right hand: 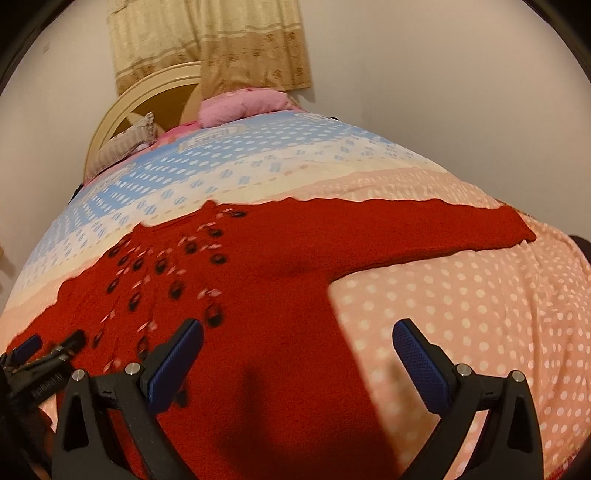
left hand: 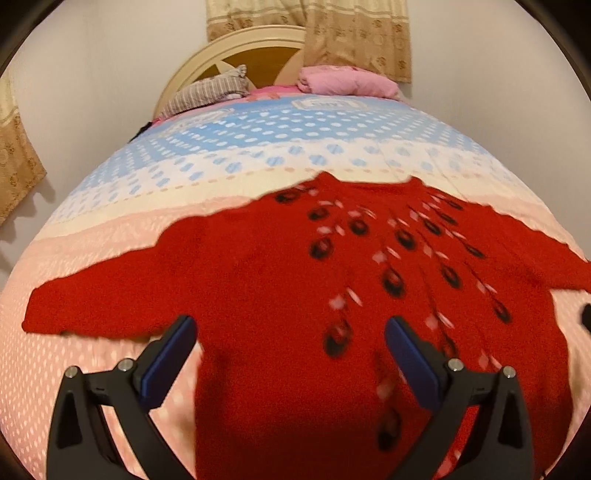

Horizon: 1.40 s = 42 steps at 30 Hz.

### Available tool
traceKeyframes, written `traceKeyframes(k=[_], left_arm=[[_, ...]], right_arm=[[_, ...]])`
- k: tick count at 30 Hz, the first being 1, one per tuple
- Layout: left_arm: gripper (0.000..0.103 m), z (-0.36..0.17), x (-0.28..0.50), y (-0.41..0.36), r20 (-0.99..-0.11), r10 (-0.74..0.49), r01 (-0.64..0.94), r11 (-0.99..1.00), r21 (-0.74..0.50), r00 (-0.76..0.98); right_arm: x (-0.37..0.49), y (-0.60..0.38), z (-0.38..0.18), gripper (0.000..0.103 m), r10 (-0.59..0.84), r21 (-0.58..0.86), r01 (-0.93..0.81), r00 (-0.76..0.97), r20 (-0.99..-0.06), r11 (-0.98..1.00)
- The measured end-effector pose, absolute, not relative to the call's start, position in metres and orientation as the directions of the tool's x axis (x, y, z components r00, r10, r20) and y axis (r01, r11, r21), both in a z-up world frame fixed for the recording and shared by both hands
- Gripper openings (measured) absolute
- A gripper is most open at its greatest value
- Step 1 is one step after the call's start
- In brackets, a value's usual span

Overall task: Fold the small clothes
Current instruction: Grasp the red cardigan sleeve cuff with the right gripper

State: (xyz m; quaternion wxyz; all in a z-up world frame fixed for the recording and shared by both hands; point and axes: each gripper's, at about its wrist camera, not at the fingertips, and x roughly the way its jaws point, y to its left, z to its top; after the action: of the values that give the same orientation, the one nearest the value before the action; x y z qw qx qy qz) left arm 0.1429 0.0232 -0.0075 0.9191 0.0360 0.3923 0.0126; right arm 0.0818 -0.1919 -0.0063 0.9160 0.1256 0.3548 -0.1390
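Pink, cream and blue bedding with white dots covers the bed (left hand: 110,229), which fills most of both views and runs back to a rounded cream headboard (left hand: 236,48) against a pale wall. Patterned tan curtains (left hand: 354,33) hang above the headboard. Near it lie a pink pillow (left hand: 347,81) and a grey striped cushion (left hand: 210,90).

On the near, pink part of the bed the red sweater (left hand: 266,280) lies flat and spread out — both sleeves stretched to the sides, a fan of dark rings and pale flecks across its chest, the hem toward the cameras.

Over the hem's left part hangs the left tool (left hand: 290,339), its blue-padded fingers spread wide with nothing between them. The right tool (right hand: 297,341) is likewise spread and empty, one finger above the red knit and the other above the dotted bedding — just beside the sweater's right edge.
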Motion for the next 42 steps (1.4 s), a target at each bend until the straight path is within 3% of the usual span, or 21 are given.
traceKeyframes(k=[4, 6, 9, 14, 18, 25, 28, 30, 33, 42], left_arm=[[0.103, -0.024, 0.165, 0.032, -0.726, 0.090, -0.017, 0.994, 0.107, 0.682], [0.103, -0.035, 0.171, 0.037, -0.739, 0.097, -0.024, 0.994, 0.109, 0.666], [0.103, -0.049, 0.175, 0.047, -0.772, 0.071, -0.043, 0.997, 0.057, 0.632], [0.103, -0.053, 0.177, 0.058, -0.789, 0.010, -0.058, 0.998, -0.032, 0.614], [0.103, -0.054, 0.178, 0.058, -0.792, 0.013, -0.064, 0.997, -0.033, 0.611], [0.103, -0.056, 0.182, 0.057, -0.795, 0.019, -0.062, 0.998, -0.024, 0.607], [0.103, -0.056, 0.183, 0.058, -0.795, 0.019, -0.062, 0.998, -0.023, 0.607], [0.103, -0.056, 0.183, 0.058, -0.795, 0.019, -0.062, 0.998, -0.023, 0.607], [0.103, -0.056, 0.182, 0.058, -0.794, 0.019, -0.062, 0.998, -0.024, 0.607], [0.103, -0.057, 0.184, 0.058, -0.793, 0.009, -0.062, 0.997, -0.036, 0.610]], right_arm=[[0.087, -0.257, -0.010, 0.095, -0.203, 0.184, 0.436, 0.700, -0.685, 0.881], [0.087, -0.307, -0.011, 0.081, -0.231, 0.232, 0.504, 0.695, -0.681, 0.832], [0.083, -0.388, -0.022, 0.071, -0.280, 0.297, 0.632, 0.649, -0.707, 0.715], [0.063, -0.504, -0.047, 0.070, -0.313, 0.401, 0.762, 0.598, -0.738, 0.509], [0.054, -0.564, -0.072, 0.069, -0.270, 0.485, 0.797, 0.587, -0.764, 0.361], [0.086, -0.587, -0.078, 0.064, -0.234, 0.502, 0.769, 0.613, -0.754, 0.396], [0.086, -0.590, -0.082, 0.048, -0.281, 0.467, 0.794, 0.585, -0.761, 0.389], [0.087, -0.591, -0.083, 0.027, -0.296, 0.430, 0.806, 0.562, -0.773, 0.407], [0.086, -0.598, -0.084, 0.007, -0.284, 0.420, 0.794, 0.566, -0.773, 0.439], [0.094, -0.548, -0.016, 0.006, -0.296, 0.380, 0.695, 0.645, -0.704, 0.611]])
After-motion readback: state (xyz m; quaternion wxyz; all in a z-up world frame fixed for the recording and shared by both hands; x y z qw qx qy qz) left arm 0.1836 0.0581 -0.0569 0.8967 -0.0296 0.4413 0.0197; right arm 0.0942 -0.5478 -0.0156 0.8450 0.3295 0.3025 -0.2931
